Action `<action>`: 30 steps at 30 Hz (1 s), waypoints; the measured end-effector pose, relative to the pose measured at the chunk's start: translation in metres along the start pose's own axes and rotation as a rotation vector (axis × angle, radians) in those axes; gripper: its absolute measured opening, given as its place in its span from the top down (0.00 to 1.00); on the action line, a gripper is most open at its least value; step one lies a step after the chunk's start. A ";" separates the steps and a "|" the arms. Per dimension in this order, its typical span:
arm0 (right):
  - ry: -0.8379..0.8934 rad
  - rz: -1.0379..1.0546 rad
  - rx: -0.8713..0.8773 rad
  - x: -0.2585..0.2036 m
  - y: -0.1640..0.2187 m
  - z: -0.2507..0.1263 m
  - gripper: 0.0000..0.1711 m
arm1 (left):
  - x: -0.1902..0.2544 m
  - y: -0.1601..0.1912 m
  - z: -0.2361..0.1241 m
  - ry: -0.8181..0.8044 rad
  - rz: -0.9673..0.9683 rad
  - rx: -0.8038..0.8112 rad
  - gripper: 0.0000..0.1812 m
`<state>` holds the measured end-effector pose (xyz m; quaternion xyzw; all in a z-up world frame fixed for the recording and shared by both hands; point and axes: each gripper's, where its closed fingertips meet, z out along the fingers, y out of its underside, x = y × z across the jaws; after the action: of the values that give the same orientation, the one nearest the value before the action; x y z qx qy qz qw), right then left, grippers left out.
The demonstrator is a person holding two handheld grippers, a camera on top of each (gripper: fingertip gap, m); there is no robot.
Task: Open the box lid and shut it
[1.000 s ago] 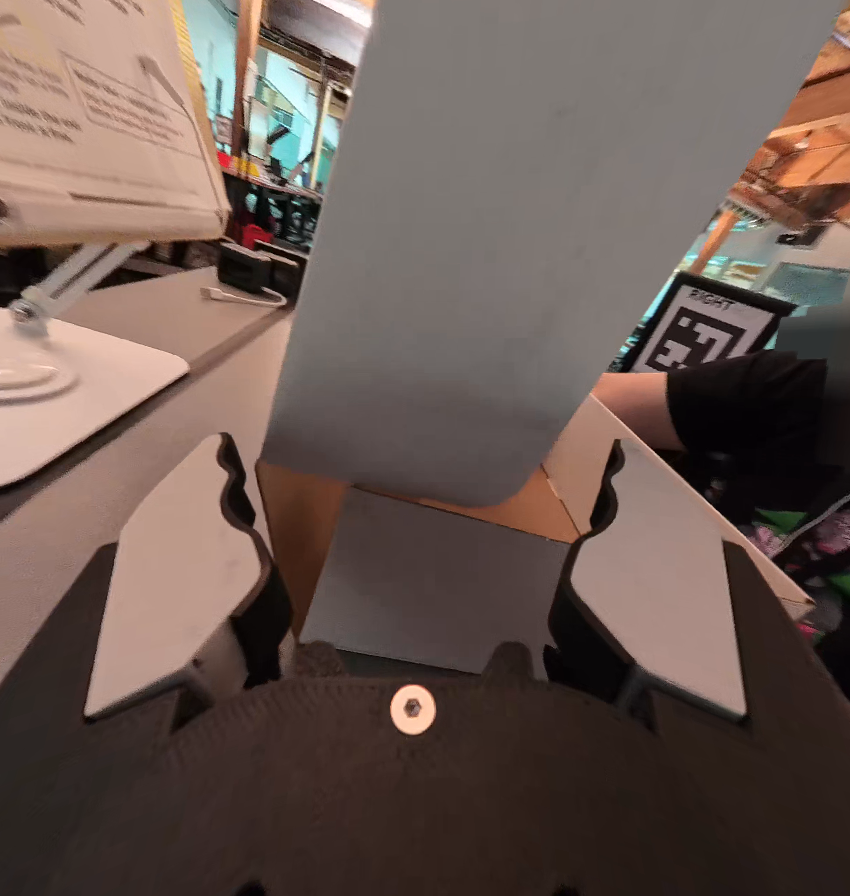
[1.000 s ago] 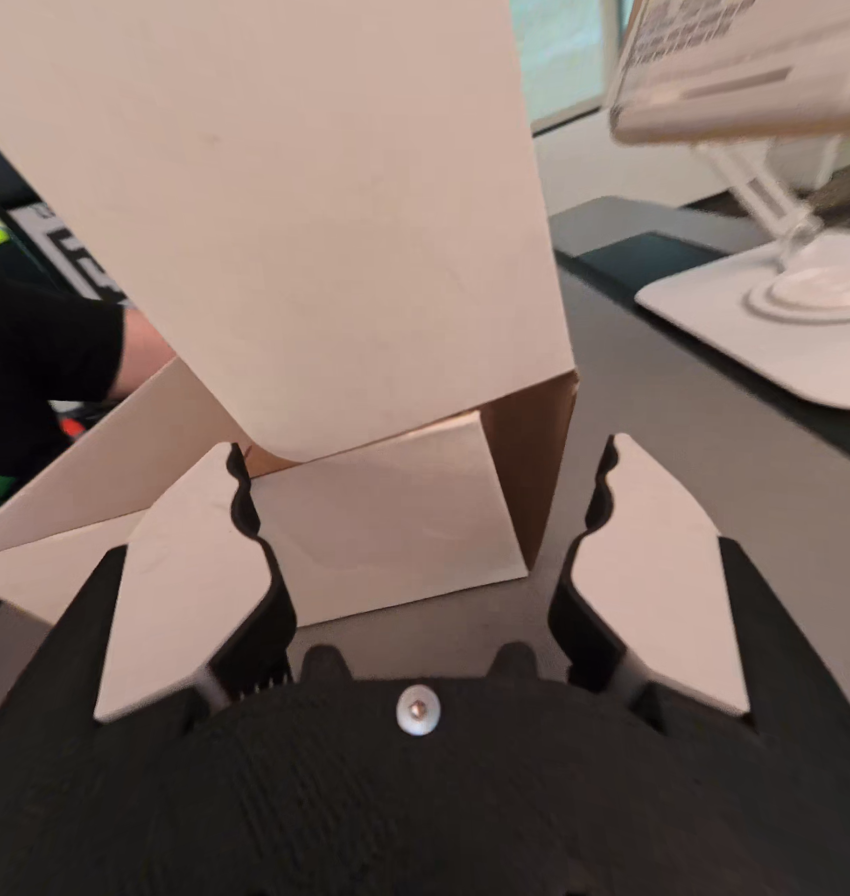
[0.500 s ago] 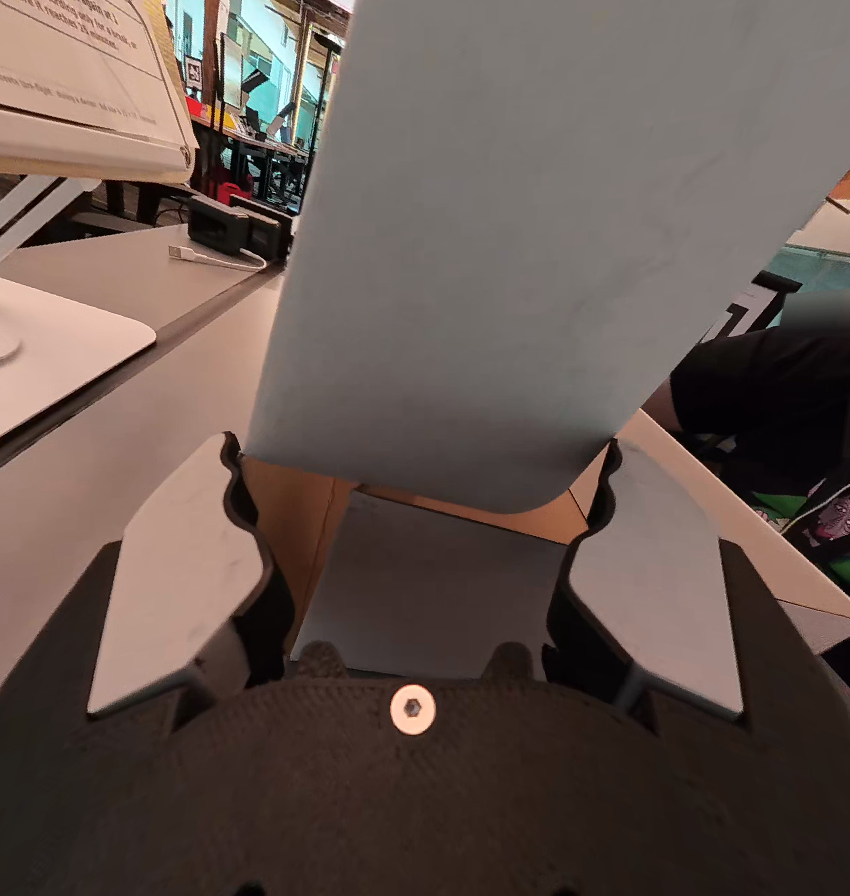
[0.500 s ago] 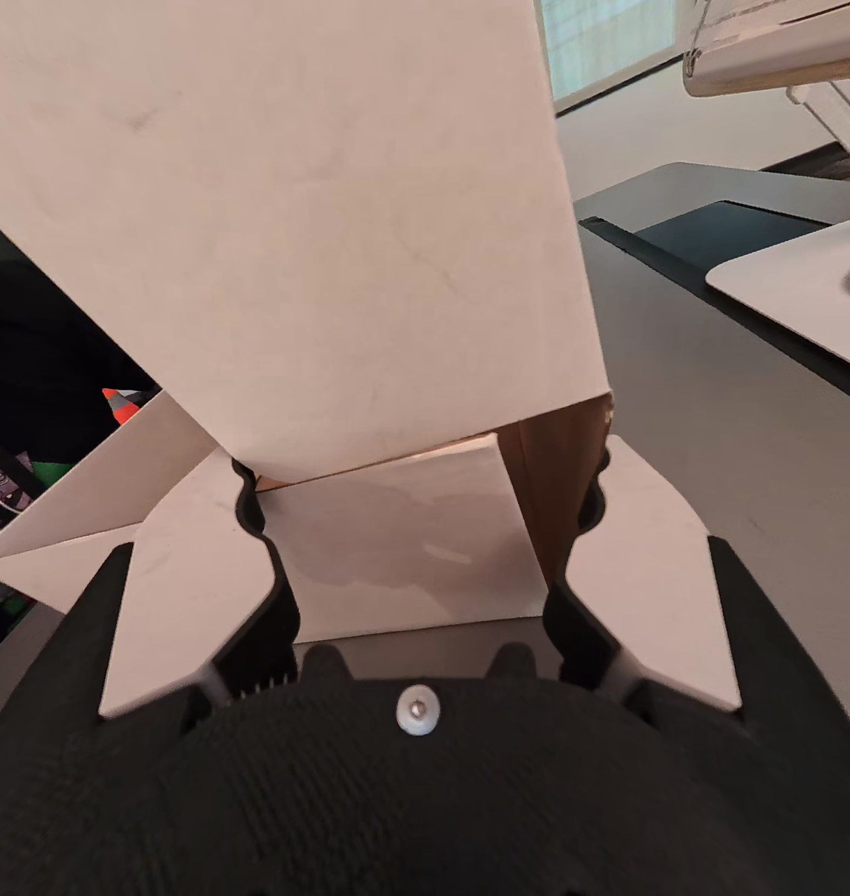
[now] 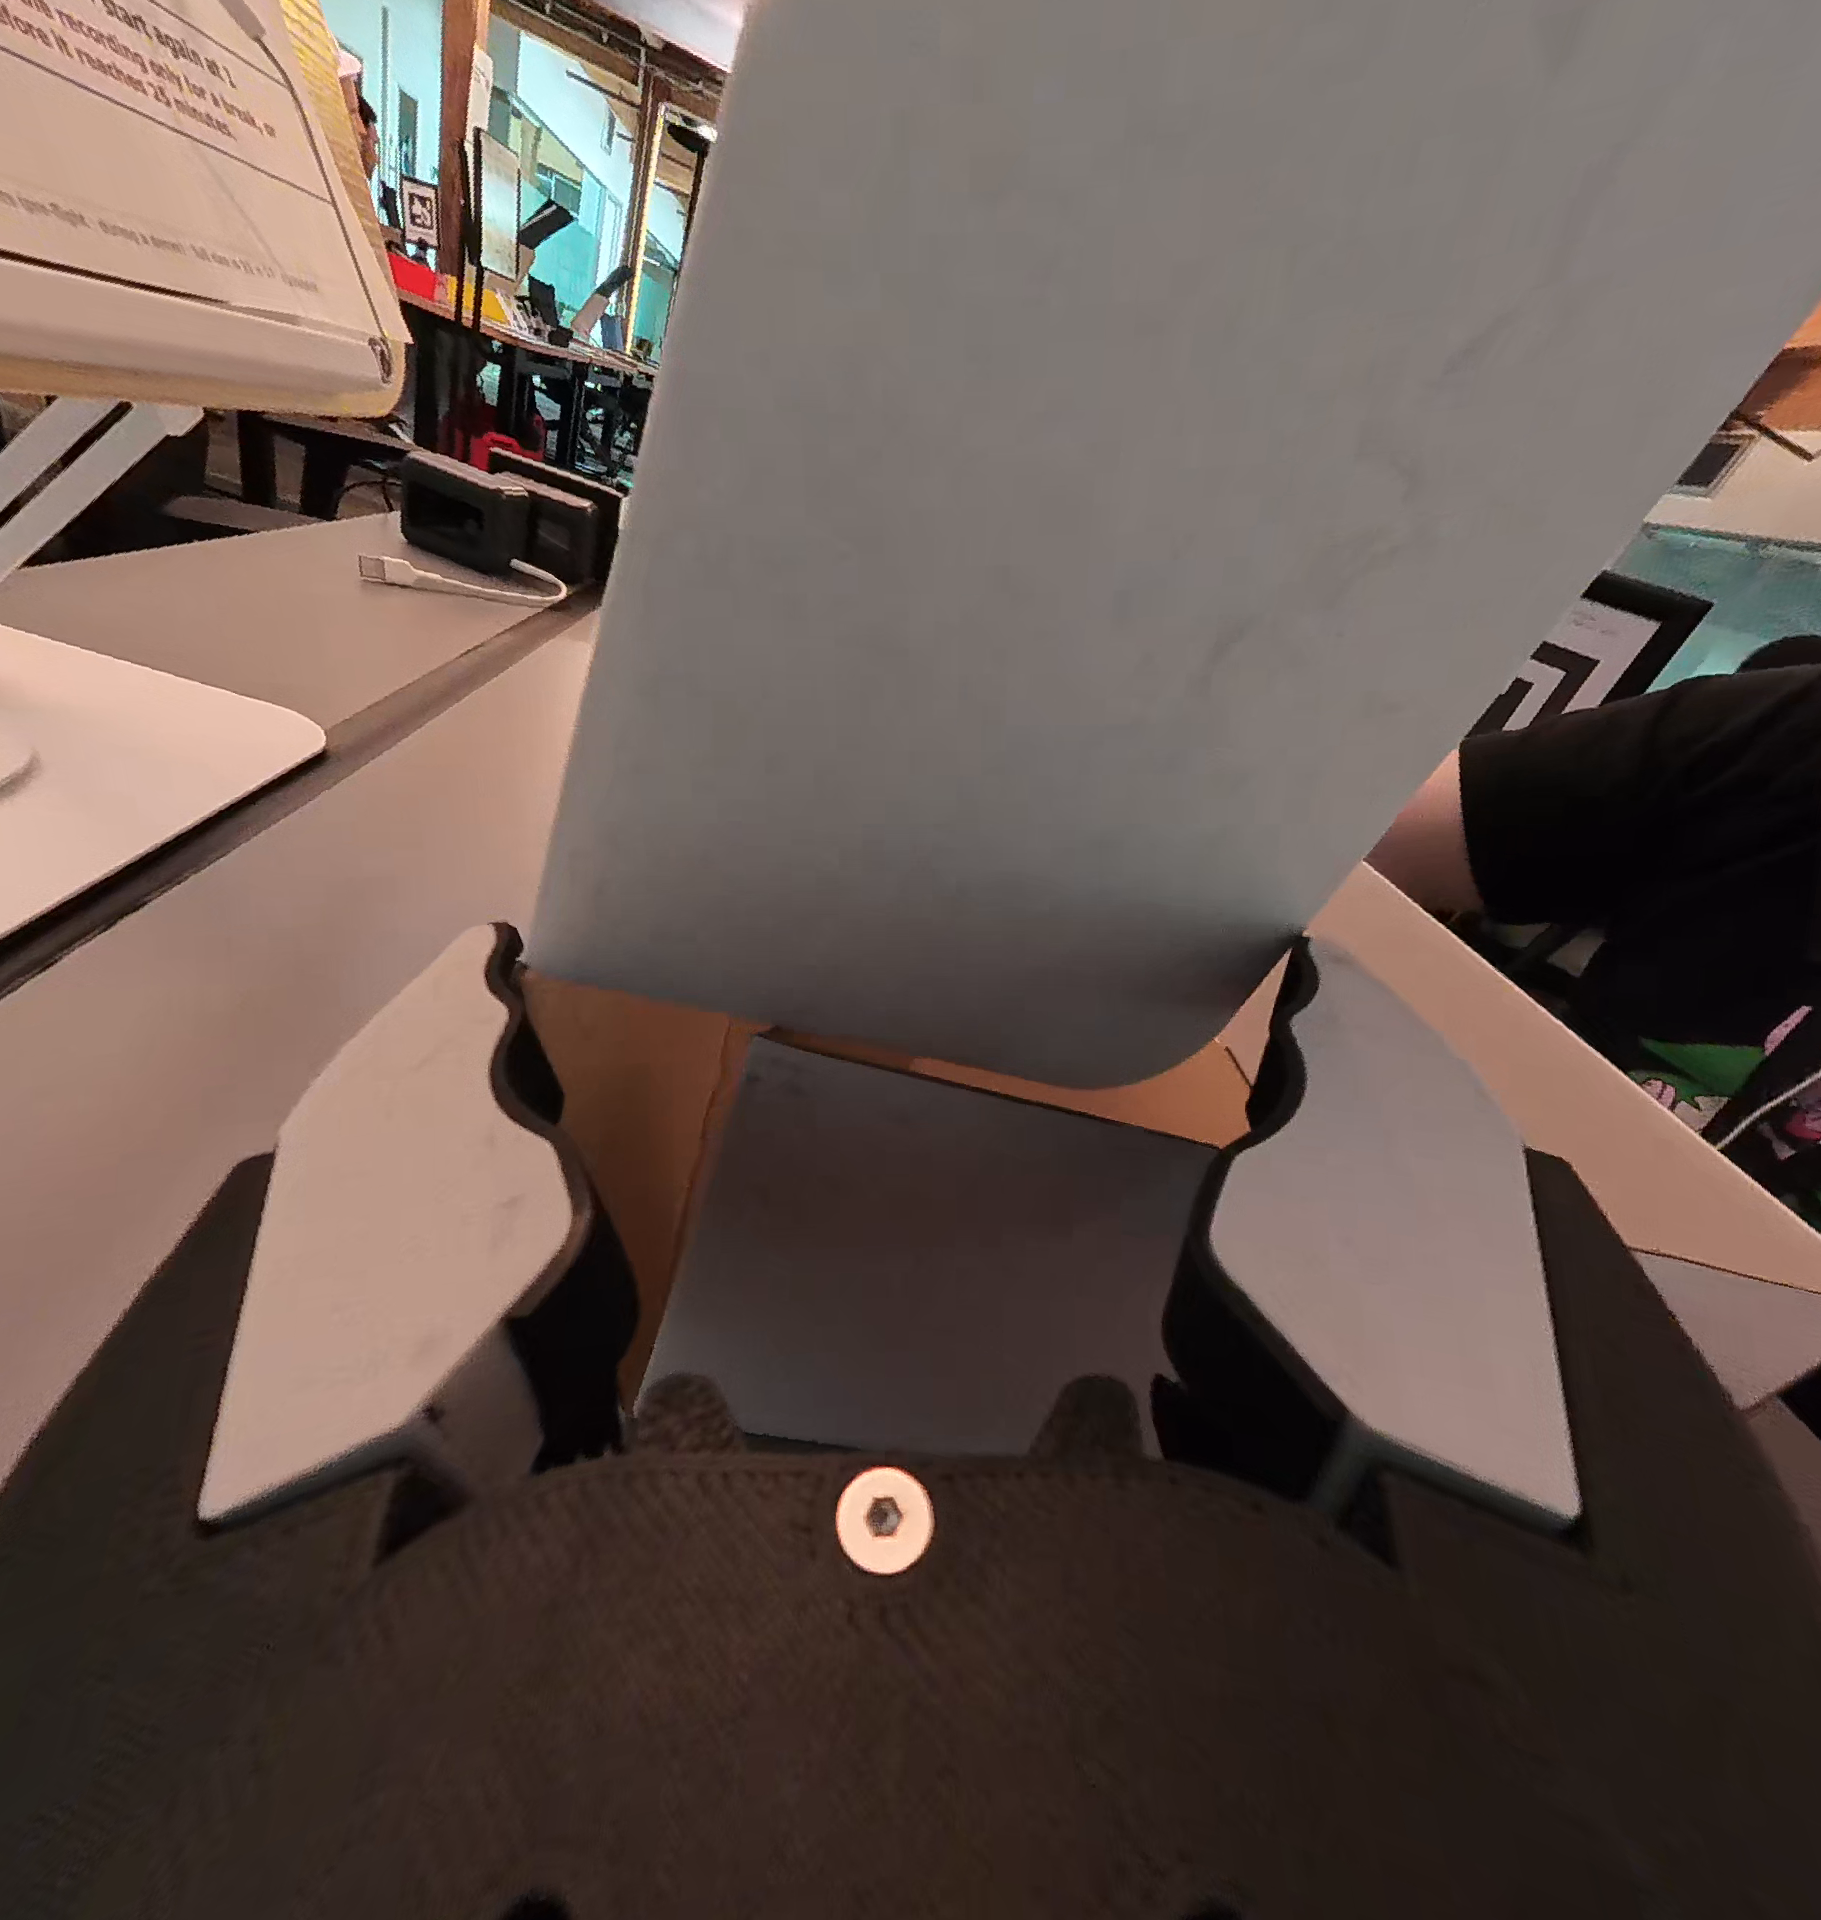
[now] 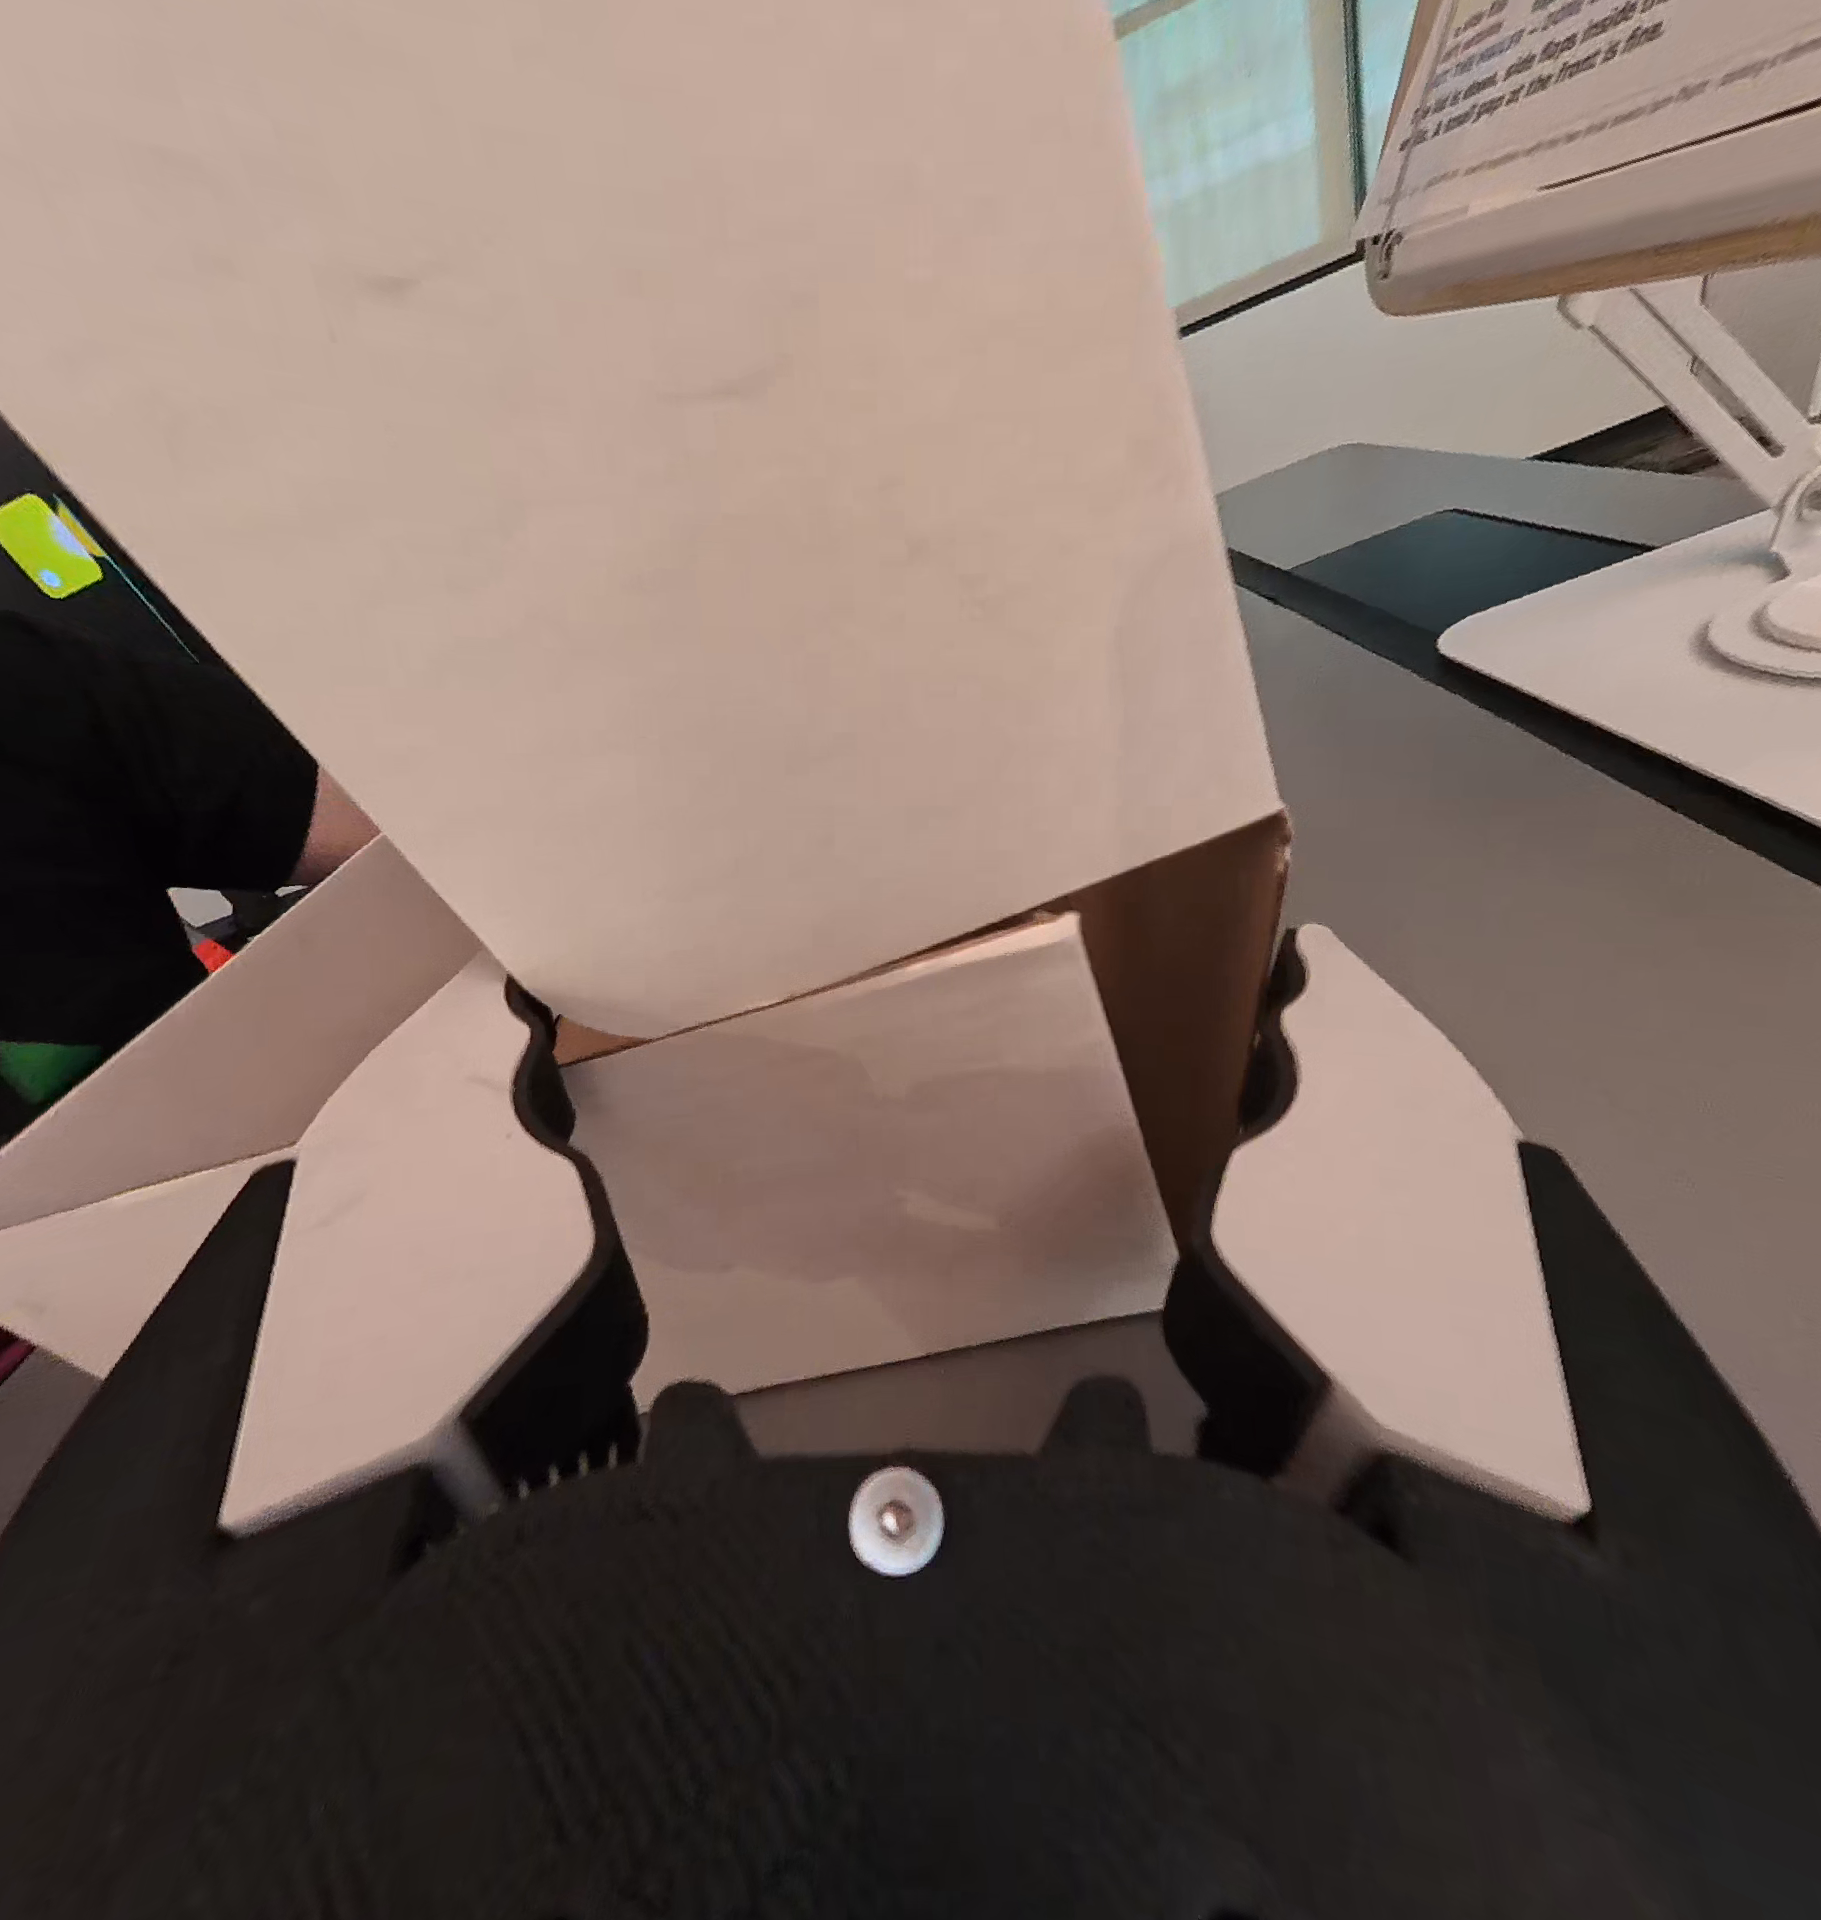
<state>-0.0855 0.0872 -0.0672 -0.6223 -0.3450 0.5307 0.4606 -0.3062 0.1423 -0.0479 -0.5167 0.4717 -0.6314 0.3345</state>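
- The left gripper (image 5: 901, 1023) sits low at one end of the box (image 5: 927, 1268), fingers spread wide and holding nothing; the box's short white end wall fills the gap between them.
- The tips of its fingers (image 5: 407, 1216) flank the lower corners of a raised side flap (image 5: 1041, 499), which stands tilted just beyond them; whether they touch the card cannot be told.
- Behind that flap's rounded lower edge, a strip of the brown cardboard inside of the box shows.
- The right gripper (image 6: 901, 1023) meets the opposite end of the box the same way: jaws apart, empty, with the white end wall between them and a brown inner panel just inside its right finger.
- A second upright flap (image 6: 625, 499) rises right above its fingertips, and its lower rounded corner comes down by the tip of the left finger.
- The box lid (image 6: 210, 1039) is open, a long white panel slanting outward from the box on the side towards the person.
- The box rests on a grey table (image 5: 262, 935).
- Beyond the lid, the person's black sleeve (image 5: 1654, 810) and bare forearm show.
- Farther back on the table stands a white stand (image 6: 1716, 582) carrying a printed sheet (image 5: 127, 156).
- Past it lie a white cable (image 5: 459, 582) and a black device (image 5: 470, 514), near the table's far edge.
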 end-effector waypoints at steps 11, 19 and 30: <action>0.018 0.011 -0.109 -0.012 0.012 -0.007 0.24 | 0.007 0.005 -0.002 -0.002 -0.019 -0.052 0.28; 0.016 0.061 -0.133 -0.012 0.016 -0.007 0.25 | 0.024 0.007 -0.004 -0.010 -0.082 -0.107 0.20; 0.018 0.059 -0.172 -0.016 0.020 -0.006 0.22 | 0.017 0.033 -0.008 -0.105 -0.036 -0.260 0.21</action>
<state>-0.0845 0.0645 -0.0801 -0.6743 -0.3667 0.5067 0.3925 -0.3200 0.1182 -0.0732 -0.5963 0.5219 -0.5432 0.2774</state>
